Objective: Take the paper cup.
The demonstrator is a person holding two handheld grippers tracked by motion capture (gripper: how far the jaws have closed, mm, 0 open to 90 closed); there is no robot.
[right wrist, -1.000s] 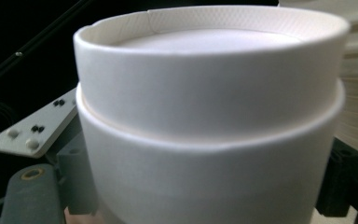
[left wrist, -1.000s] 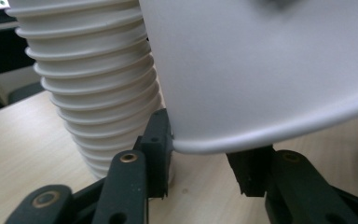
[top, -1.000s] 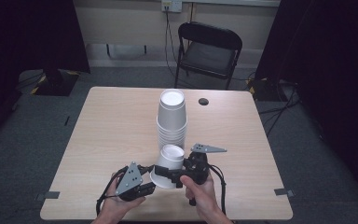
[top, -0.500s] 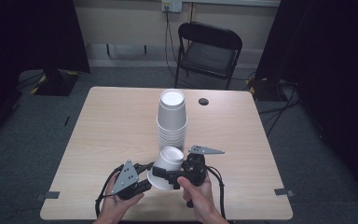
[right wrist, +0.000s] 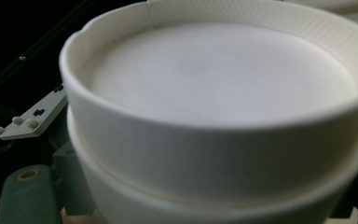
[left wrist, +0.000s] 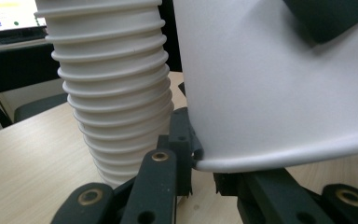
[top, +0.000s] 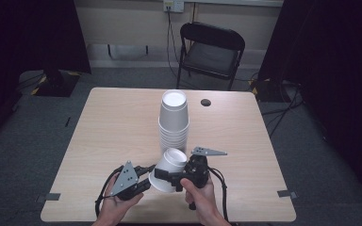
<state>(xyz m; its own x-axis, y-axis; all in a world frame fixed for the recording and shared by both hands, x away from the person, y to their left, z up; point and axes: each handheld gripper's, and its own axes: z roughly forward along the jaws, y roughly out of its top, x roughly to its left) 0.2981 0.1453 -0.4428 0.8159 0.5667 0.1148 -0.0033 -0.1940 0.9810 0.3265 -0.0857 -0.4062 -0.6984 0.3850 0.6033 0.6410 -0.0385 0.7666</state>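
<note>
In the right hand-held gripper view we see the white cup [right wrist: 214, 116] blurred at close range, its lower wall cut off by the bottom edge, its sides hiding the jaws. In the left hand-held gripper view the cup stack [left wrist: 114, 88] runs off the top edge. From above, the person's forearms are cut off at the near edge, and we cannot identify the small dark disc [top: 206, 102] on the far bench [top: 103, 122].

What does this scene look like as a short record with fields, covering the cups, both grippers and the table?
held cup: white cup, tilted, base up, above the table's near edge
nesting: right gripper view shows a second cup around it
left gripper: jaws have just been closing, pinching the cup's rim
right gripper: jaws across the cup's body
stack: upside-down white cups, mid-table
table: light wood
small dark disc: far side
</note>
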